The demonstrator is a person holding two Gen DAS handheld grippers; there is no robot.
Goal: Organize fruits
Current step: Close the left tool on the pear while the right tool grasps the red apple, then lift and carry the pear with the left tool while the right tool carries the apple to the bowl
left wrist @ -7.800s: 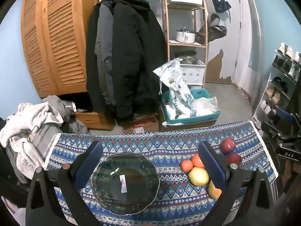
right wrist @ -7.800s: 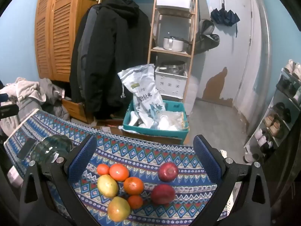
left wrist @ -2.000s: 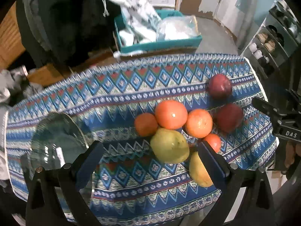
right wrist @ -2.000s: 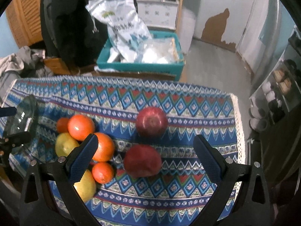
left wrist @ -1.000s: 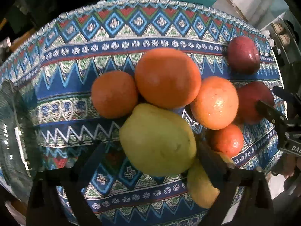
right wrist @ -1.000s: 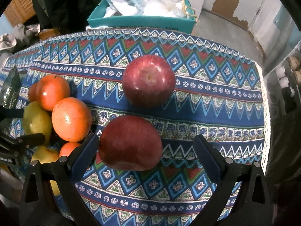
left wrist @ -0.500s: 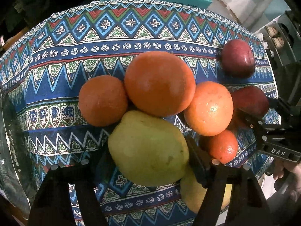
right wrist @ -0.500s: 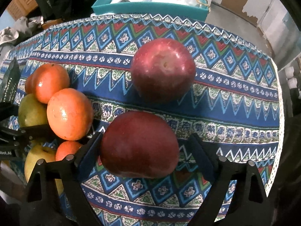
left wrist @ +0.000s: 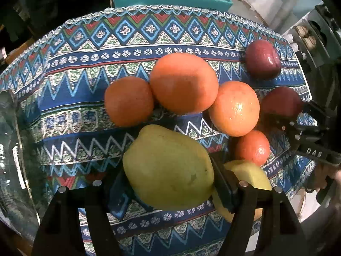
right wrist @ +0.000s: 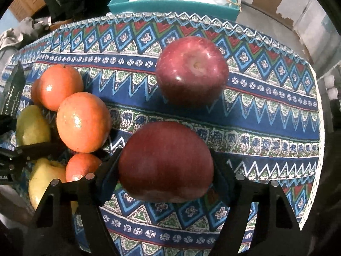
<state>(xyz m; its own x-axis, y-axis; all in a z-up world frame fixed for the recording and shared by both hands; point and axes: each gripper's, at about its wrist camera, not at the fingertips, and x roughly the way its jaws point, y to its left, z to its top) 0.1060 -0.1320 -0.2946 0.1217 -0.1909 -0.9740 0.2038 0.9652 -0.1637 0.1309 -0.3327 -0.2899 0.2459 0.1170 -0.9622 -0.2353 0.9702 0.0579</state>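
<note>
We see the left gripper (left wrist: 168,188) clenched on the yellow-green pear (left wrist: 168,168) at the near edge of the patterned tablecloth (left wrist: 85,68); the right gripper (right wrist: 165,177), its jaws just closing, clamps the near red apple (right wrist: 166,160); oranges (left wrist: 184,83) lie between.

The right gripper (right wrist: 165,170) points down at a patterned tablecloth (right wrist: 266,115); its jaws have just been closing, and the pads now press both sides of a dark red apple (right wrist: 166,162); a second red apple (right wrist: 191,70) sits just beyond it, apart; to the left cluster three oranges, the nearest (right wrist: 83,121) beside a yellow-green pear (right wrist: 32,125); the other gripper's black frame (right wrist: 19,153) crosses that pear; a teal bin (right wrist: 170,6) stands past the table edge.
</note>
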